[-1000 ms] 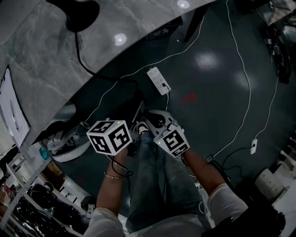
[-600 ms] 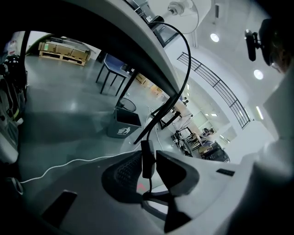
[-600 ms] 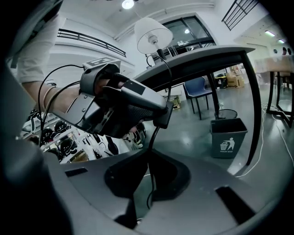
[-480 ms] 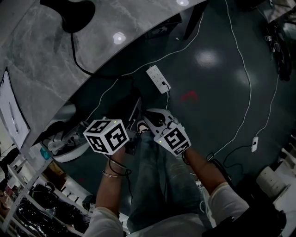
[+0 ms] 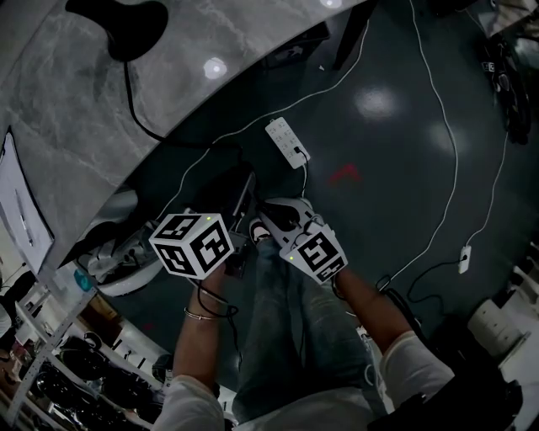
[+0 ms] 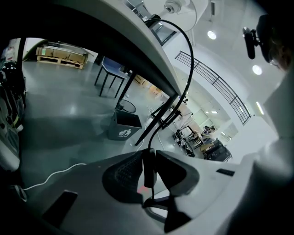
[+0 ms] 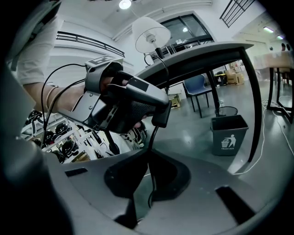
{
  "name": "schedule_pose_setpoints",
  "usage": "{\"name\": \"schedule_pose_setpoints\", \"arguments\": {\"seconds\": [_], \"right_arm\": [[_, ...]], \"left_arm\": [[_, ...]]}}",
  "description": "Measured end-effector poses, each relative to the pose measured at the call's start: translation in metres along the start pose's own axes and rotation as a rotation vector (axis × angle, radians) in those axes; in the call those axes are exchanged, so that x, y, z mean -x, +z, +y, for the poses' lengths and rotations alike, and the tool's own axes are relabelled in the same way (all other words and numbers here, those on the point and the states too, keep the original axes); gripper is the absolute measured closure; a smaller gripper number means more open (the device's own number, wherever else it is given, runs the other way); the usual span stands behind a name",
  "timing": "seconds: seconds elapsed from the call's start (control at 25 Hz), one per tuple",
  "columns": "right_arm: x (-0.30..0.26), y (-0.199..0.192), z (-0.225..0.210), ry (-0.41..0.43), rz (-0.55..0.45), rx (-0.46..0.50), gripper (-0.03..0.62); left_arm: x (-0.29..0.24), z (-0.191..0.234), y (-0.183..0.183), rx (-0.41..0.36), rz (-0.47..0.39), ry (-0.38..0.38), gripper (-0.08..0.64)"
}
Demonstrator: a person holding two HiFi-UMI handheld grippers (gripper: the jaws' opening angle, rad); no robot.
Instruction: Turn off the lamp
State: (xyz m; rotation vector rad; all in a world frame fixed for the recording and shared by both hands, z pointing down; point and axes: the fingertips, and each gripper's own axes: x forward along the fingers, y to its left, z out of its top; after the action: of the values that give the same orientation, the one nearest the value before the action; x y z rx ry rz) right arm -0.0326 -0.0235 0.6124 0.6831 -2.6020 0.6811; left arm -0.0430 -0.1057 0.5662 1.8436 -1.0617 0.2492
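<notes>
The lamp base (image 5: pixel 118 21) stands on the grey table (image 5: pixel 76 118), its cord (image 5: pixel 129 88) running off the edge. The left gripper (image 5: pixel 237 251) and right gripper (image 5: pixel 268 224) sit close together over the person's legs (image 5: pixel 295 337).

Count: 2 grippers, i.e. left gripper (image 6: pixel 149 158) + right gripper (image 7: pixel 148 158). 2 marker cubes, left (image 5: pixel 194 244) & right (image 5: pixel 316 255). 1 lamp (image 7: pixel 151 34). 1 table (image 5: pixel 84 109). 1 inline switch (image 7: pixel 161 114) on 1 black cord (image 7: pixel 150 137). 1 power strip (image 5: pixel 287 141), far on floor (image 5: pixel 379 168). 1 bin (image 7: pixel 228 134), right. 1 blue chair (image 7: pixel 195 87).
</notes>
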Motion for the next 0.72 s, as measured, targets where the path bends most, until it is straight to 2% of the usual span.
{"name": "schedule_pose_setpoints", "arguments": {"seconds": [0.52, 0.6, 0.72], "right_arm": [[0.005, -0.005, -0.001, 0.038, 0.002, -0.052, 0.577], [0.005, -0.003, 0.0, 0.047, -0.009, -0.058, 0.577], [0.009, 0.002, 0.0, 0.053, -0.029, -0.062, 0.577]], "left_arm": [[-0.002, -0.002, -0.006, -0.055, 0.052, -0.044, 0.485], [-0.001, 0.003, -0.005, 0.011, 0.033, -0.066, 0.486], [0.005, 0.006, -0.002, 0.165, -0.015, -0.15, 0.488]]}}
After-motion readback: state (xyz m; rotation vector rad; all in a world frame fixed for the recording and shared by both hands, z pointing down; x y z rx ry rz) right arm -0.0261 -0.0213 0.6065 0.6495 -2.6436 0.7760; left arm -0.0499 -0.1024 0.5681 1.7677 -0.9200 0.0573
